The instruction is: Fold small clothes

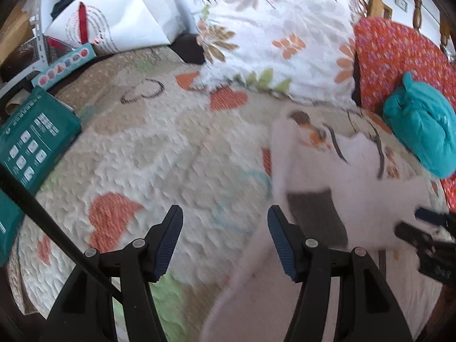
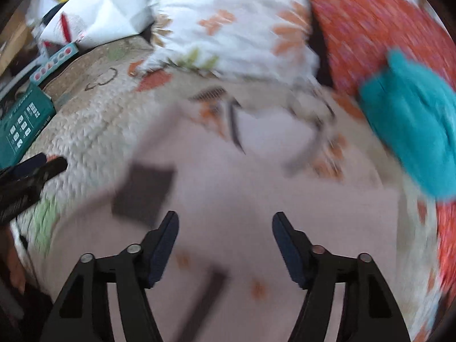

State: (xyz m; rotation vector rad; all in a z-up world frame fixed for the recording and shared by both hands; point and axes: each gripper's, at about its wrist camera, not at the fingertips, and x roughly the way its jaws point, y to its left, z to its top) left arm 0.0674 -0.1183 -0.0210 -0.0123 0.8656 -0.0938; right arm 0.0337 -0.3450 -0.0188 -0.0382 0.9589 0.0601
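Two grippers were over a bed covered by a quilted bedspread [image 1: 136,154] with orange hearts. The left gripper [image 1: 225,239] had its jaws spread wide and held nothing; below it there was bare quilt on its left side and the edge of a pale pink garment [image 1: 370,193] on its right side. The right gripper [image 2: 225,245] was also released, with its fingers apart, and it hung directly above the same garment [image 2: 256,193], but I could not tell if the fingers touched the cloth, because this view was very blurred.

The pale pink garment lay flat on the right half of the bed, near the foot edge. It had a dark rectangular patch [image 1: 316,216] and a printed drawing with dark lines and orange marks on the part closer to the pillows. In the left wrist view the right gripper [image 1: 421,228] appeared at the far right, over the garment's edge.

At the head of the bed a white floral pillow [image 1: 273,34] leaned beside an orange patterned cushion [image 1: 399,54], and a turquoise bundle of cloth [image 1: 421,125] rested against the cushion, near the garment. On the left edge of the bed lay a green package [image 1: 34,139], and behind it a white paper bag [image 1: 119,14] stood.
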